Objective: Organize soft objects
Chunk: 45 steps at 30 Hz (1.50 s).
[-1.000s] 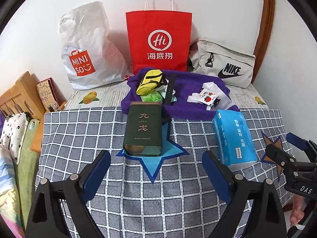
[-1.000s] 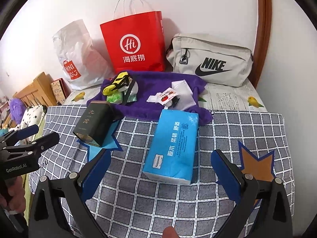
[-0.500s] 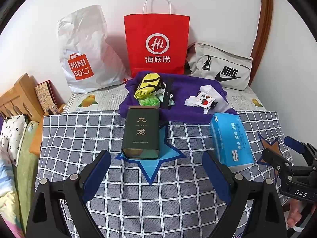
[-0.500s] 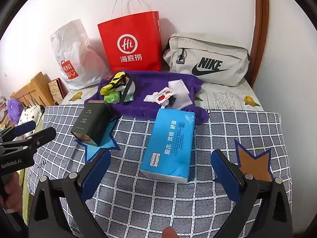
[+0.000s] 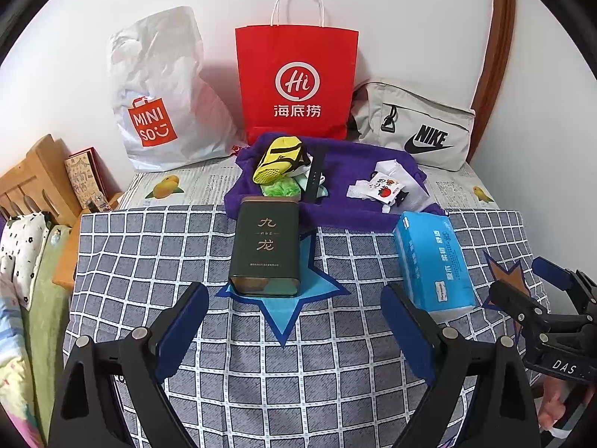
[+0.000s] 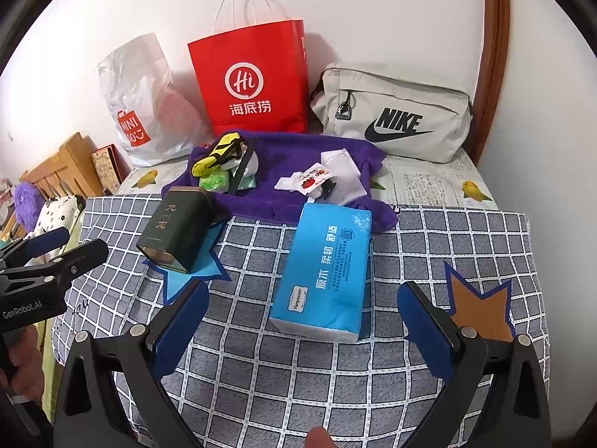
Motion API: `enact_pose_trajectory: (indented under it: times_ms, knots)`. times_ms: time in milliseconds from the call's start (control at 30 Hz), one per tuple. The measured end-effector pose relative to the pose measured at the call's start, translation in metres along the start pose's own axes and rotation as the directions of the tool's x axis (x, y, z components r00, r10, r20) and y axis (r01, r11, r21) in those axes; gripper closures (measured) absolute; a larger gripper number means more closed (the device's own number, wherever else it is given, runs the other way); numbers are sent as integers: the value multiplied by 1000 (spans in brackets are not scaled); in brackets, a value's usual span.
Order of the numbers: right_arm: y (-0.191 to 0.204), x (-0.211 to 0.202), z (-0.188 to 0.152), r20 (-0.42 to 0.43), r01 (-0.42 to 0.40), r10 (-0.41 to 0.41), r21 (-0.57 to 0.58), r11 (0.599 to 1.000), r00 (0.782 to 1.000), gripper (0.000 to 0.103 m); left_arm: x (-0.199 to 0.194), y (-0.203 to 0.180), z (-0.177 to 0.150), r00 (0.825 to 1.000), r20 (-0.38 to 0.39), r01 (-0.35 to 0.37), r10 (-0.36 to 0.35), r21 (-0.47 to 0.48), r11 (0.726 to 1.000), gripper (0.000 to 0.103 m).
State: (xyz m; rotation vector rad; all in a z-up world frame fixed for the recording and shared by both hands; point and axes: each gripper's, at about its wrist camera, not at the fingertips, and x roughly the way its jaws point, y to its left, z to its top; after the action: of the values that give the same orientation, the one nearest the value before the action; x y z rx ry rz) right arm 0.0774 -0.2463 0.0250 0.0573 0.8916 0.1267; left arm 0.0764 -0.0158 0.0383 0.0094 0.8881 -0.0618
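Observation:
A blue tissue pack (image 6: 324, 268) lies on the checked cloth (image 6: 261, 373), just ahead of my right gripper (image 6: 303, 291), which is open and holds nothing. A dark green tin (image 5: 266, 246) rests on a blue star mark (image 5: 294, 310), in front of my open, empty left gripper (image 5: 293, 295). Behind them a purple towel (image 5: 350, 171) carries a yellow pouch (image 5: 278, 158), a green fluffy piece (image 5: 280, 188), a black strap and white socks with a strawberry tag (image 5: 388, 186). Each gripper shows at the edge of the other's view.
Against the wall stand a white Miniso bag (image 5: 160, 93), a red paper bag (image 5: 296, 82) and a grey Nike bag (image 5: 414, 127). A brown star mark (image 6: 481, 310) is at the cloth's right. A wooden rack (image 5: 33, 179) and bedding lie left of the table.

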Motion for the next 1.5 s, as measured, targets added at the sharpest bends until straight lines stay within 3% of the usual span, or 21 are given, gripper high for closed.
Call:
enact_pose_trajectory:
  times_ms: [1500]
  knots:
    - [10, -8, 1, 9, 3, -3, -20, 1000, 1000, 3, -9, 1, -3, 1000, 7, 10, -10, -4, 1000, 10]
